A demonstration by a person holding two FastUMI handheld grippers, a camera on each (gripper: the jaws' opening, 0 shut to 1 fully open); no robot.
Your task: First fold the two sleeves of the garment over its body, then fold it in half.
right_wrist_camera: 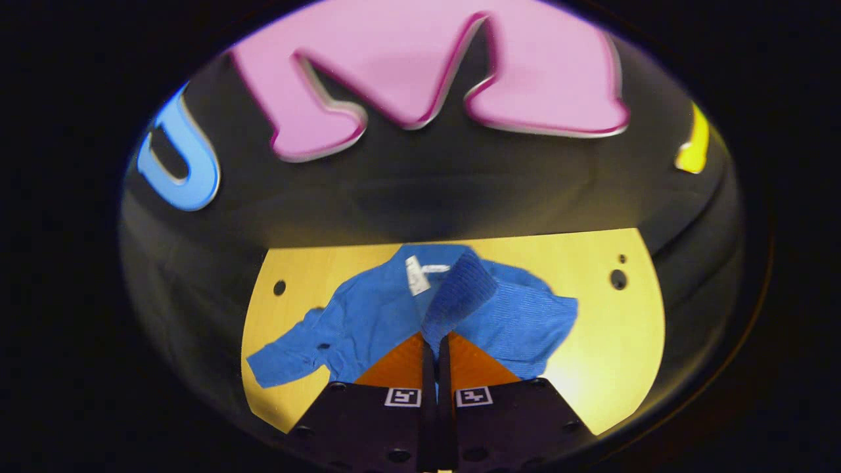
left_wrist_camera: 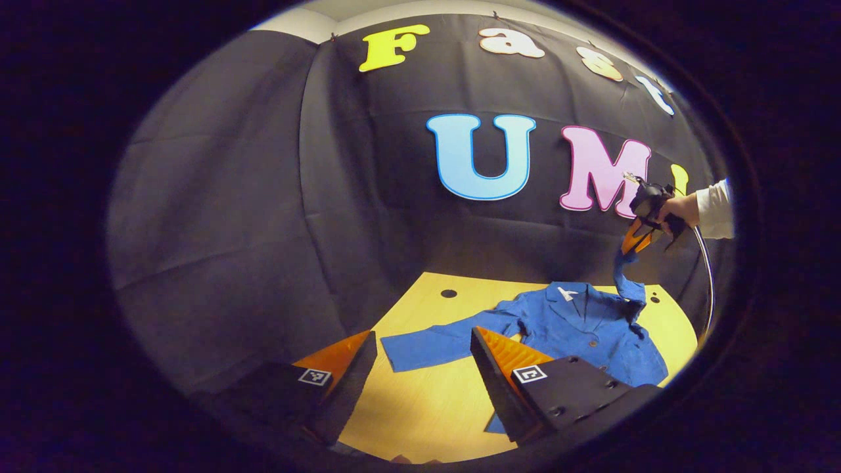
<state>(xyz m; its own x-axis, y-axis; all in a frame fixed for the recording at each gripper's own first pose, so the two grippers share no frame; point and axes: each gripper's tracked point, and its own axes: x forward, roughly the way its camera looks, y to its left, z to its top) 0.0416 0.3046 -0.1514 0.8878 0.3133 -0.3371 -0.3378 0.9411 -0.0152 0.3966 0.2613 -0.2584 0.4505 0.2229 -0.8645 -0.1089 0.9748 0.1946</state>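
Garment (right_wrist_camera: 381, 309): blue ribbed jacket, sleeve (right_wrist_camera: 460, 289) pinched in right gripper (right_wrist_camera: 435, 343); left gripper (left_wrist_camera: 424, 341) spread, empty.

The surface (left_wrist_camera: 433, 394) is a pale yellow wooden board with a rounded outline. It carries dark round holes near its far edge: one toward the far left corner (left_wrist_camera: 449, 293) in the left gripper view, and a larger one with a small one just above it toward the far right (right_wrist_camera: 618, 279) in the right gripper view. Black cloth (left_wrist_camera: 230, 217) hangs behind the board, creased in vertical folds. A strip of pale wall (left_wrist_camera: 295, 23) shows above the cloth.
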